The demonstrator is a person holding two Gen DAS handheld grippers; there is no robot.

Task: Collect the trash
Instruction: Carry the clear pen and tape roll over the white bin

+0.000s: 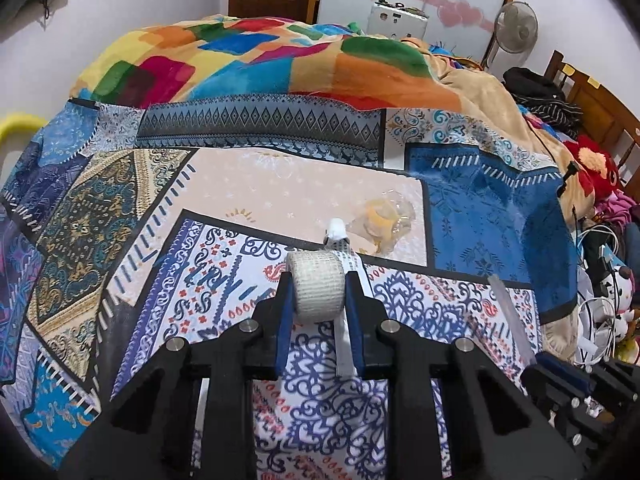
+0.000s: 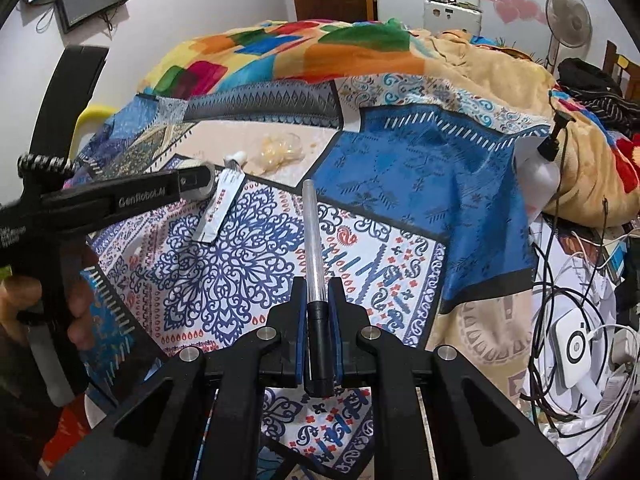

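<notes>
On the patterned bedspread (image 1: 224,200), which carries all the things, a small roll of beige gauze bandage (image 1: 317,286) is seen between the blue pads of the left gripper (image 1: 318,300); the pads are pressed on both flat ends of the roll, so the fingers are clamped on it. A flattened white tube (image 2: 222,206) with a white cap is lying just behind and under the roll, toward the middle of the bedspread, and a crumpled clear plastic wrapper (image 1: 386,216) with yellow pieces inside is found a little further, on the pale pink patch. The right gripper (image 2: 319,312) is closed tight on a pen (image 2: 314,248) at its black end, and the clear barrel is pointed forward above the cloth. The bandage roll is judged to be light and soft, so it can be squeezed out of shape; a hold across its ends is probably the best one. The pen is stiff, smooth and thin, and it may be turned in the pads. The wrapper is thin and should be pinched at a raised fold.
</notes>
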